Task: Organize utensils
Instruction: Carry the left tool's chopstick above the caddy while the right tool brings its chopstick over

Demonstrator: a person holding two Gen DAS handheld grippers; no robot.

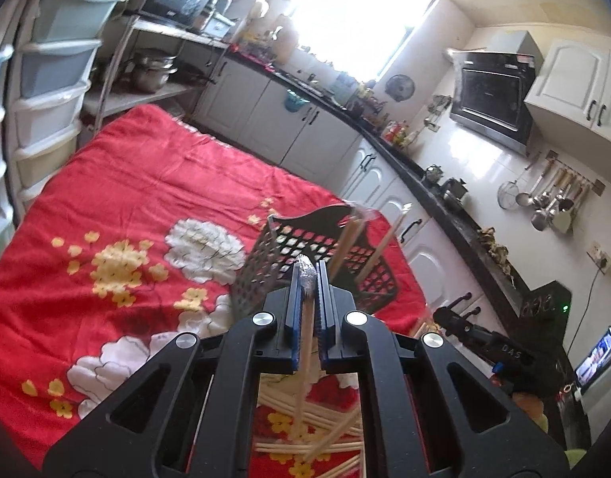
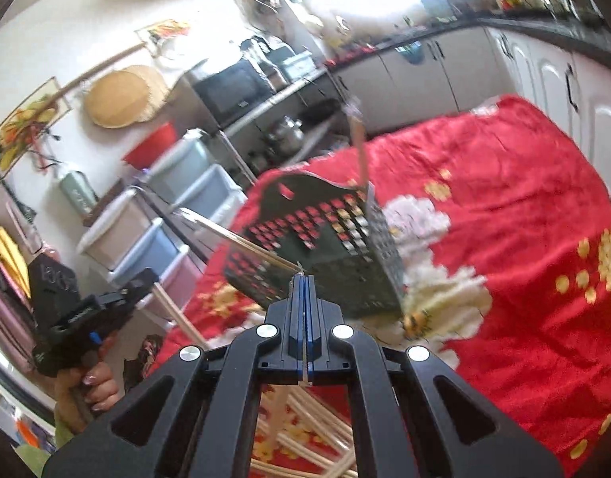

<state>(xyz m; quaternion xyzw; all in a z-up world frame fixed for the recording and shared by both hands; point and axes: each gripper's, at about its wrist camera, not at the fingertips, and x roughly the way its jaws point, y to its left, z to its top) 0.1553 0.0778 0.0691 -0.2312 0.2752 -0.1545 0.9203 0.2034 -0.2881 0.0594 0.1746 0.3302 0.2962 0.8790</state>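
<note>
Left gripper (image 1: pixel 310 279) closed on foil-tipped pale wooden chopstick (image 1: pixel 306 318); right gripper (image 2: pixel 302 285) clamped on thin chopstick (image 2: pixel 265 250). Black perforated plastic basket (image 1: pixel 305 247) just beyond fingertips. Risk: basket tipped by misaimed sticks, slender sticks slipped from pads.

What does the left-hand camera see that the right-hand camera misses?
Only the left wrist view shows the wall oven and hanging ladles. Only the right wrist view shows the woven mats and the hand holding the other gripper. Both show the black basket, red floral cloth, loose chopsticks and stacked drawers.
</note>
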